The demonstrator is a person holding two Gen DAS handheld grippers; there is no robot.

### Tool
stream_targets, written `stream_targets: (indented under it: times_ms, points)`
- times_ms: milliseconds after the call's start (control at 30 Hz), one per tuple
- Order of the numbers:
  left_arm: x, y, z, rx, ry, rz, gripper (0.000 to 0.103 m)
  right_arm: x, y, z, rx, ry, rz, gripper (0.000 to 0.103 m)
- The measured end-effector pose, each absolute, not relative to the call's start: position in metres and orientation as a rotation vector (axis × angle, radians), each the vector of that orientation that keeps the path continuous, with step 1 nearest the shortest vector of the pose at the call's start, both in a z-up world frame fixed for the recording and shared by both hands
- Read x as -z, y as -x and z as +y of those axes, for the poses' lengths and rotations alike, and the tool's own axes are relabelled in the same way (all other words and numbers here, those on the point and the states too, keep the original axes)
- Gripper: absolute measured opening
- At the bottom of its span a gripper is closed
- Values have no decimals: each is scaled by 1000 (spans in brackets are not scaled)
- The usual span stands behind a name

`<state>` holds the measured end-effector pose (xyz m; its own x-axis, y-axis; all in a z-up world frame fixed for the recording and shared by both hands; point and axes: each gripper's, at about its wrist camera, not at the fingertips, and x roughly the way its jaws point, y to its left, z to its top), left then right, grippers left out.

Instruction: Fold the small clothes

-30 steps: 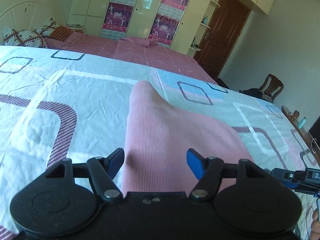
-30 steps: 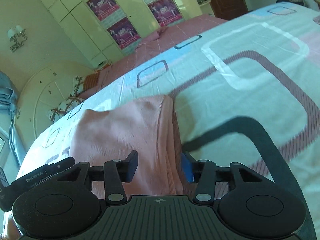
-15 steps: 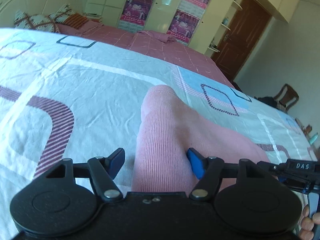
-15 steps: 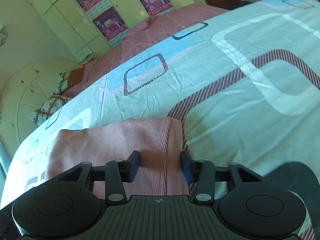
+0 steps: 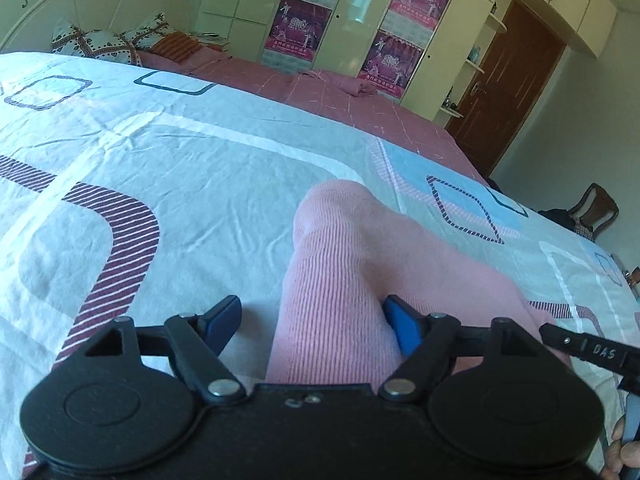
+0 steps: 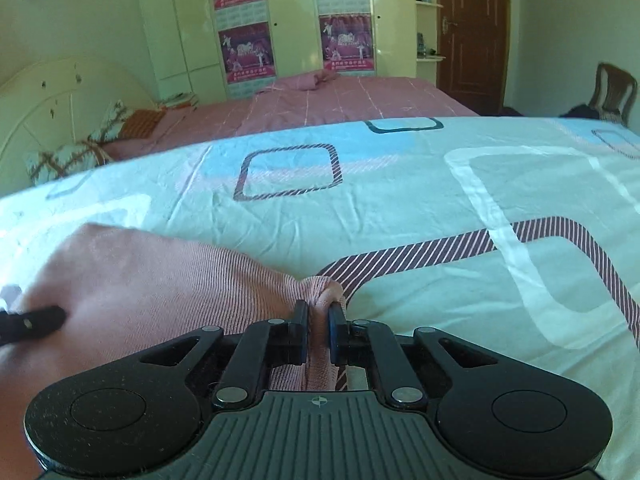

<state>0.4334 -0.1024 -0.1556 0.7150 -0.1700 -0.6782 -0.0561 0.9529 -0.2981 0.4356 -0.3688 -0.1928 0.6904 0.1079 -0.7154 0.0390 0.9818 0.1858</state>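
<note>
A pink ribbed garment (image 5: 344, 280) lies on the patterned bedsheet (image 5: 160, 184). My left gripper (image 5: 312, 320) is open, its blue fingers straddling the garment's near left edge; the cloth lies between them without being pinched. In the right wrist view the garment (image 6: 152, 280) spreads to the left. My right gripper (image 6: 318, 320) is shut on its bunched right corner (image 6: 322, 284). The tip of the right gripper shows at the left wrist view's right edge (image 5: 592, 350), and the left gripper's tip at the right view's left edge (image 6: 32, 322).
The sheet (image 6: 440, 208) covers the whole bed around the garment. A second bed with a pink cover (image 6: 340, 100) stands behind, then wardrobes with posters (image 6: 344, 40), a brown door (image 6: 472, 32) and a wooden chair (image 6: 614, 94) at the right.
My right gripper has closed on the garment's right corner, bunching it, and swung level. My left gripper has stayed open and shifted so the garment's left edge sits between its fingers.
</note>
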Motion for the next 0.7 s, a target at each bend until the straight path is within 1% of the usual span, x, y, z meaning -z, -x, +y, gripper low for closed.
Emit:
stream_targets:
  times_ms: [67, 100, 133, 167, 200, 367, 400, 433, 500, 533, 700]
  points:
    - [153, -434, -102, 62, 288, 785, 81, 180, -430, -373, -39, -242, 787, 9]
    - [151, -433, -103, 62, 272, 786, 81, 172, -426, -373, -47, -246, 774, 16]
    - [149, -432, -105, 62, 253, 786, 81, 167, -423, -372, -48, -249, 765, 38]
    - [146, -431, -106, 61, 237, 784, 81, 162, -419, -372, -55, -260, 757, 50]
    - [143, -429, -107, 62, 226, 782, 80, 158, -415, -370, -62, -266, 745, 59]
    - [131, -418, -109, 70, 193, 778, 80, 146, -399, -357, -96, -212, 728, 58]
    - [129, -415, -109, 72, 190, 780, 80, 146, -394, -354, -101, -200, 729, 53]
    - [127, -412, -109, 75, 187, 781, 80, 147, -391, -351, -106, -185, 730, 45]
    - [123, -404, -109, 80, 182, 784, 79, 147, -385, -346, -117, -166, 739, 35]
    - [122, -399, -109, 91, 184, 785, 79, 148, -381, -345, -129, -168, 744, 33]
    - [125, -378, -116, 126, 166, 803, 78, 155, -373, -338, -137, -135, 770, 33]
